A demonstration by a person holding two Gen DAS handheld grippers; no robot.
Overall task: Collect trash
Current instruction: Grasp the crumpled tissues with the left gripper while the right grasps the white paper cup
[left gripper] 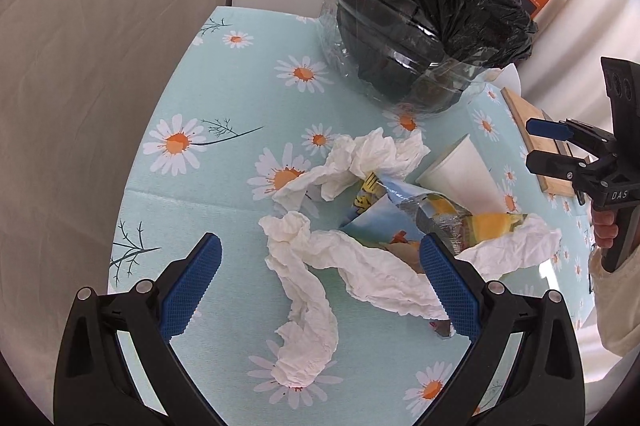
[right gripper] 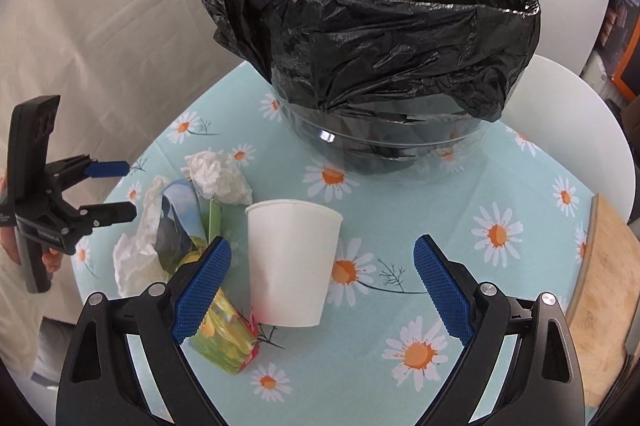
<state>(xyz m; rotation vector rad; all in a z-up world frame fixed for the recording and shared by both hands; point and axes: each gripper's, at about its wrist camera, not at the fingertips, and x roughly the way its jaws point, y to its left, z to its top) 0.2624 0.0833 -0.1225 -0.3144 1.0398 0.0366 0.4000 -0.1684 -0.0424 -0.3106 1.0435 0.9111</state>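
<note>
- The left tongs point(left gripper: 320, 290) hang spread wide and hold nothing, tipped down over the trash pile, so the nearest scrap sits between the blue pads, in my judgement ready for a first grab
- That scrap is a long crumpled tissue point(left gripper: 312, 290), lying loose on the worktop point(left gripper: 192, 209), one end trailing toward the camera; being soft and light, it will likely squash flat when pinched
- The right tongs point(right gripper: 322, 290) are likewise released and empty, with the paper cup point(right gripper: 290, 262) just ahead of the gap, nearer the left pad
- The cup stands mouth-down on the worktop's daisy-print cloth; I judge it light enough to tip or dent under a hard squeeze
- Beside the cup lies a torn, brightly printed snack wrapper point(right gripper: 200, 266), partly under the right tongs' left finger and propped among more tissue
- Further in, a second tissue wad point(left gripper: 372, 161) touches the wrapper, so pulling one piece may drag its neighbours
- All the trash sits bunched mid-worktop, none of it yet collected as far as I can see
- A wooden board point(right gripper: 600, 290) lies at the worktop's right edge, apart from the pile
- Farthest stands the clear bin with a black bag liner point(right gripper: 380, 37), its bag folded over the rim and the mouth open upward, close behind the pile, so each carry should be short
</note>
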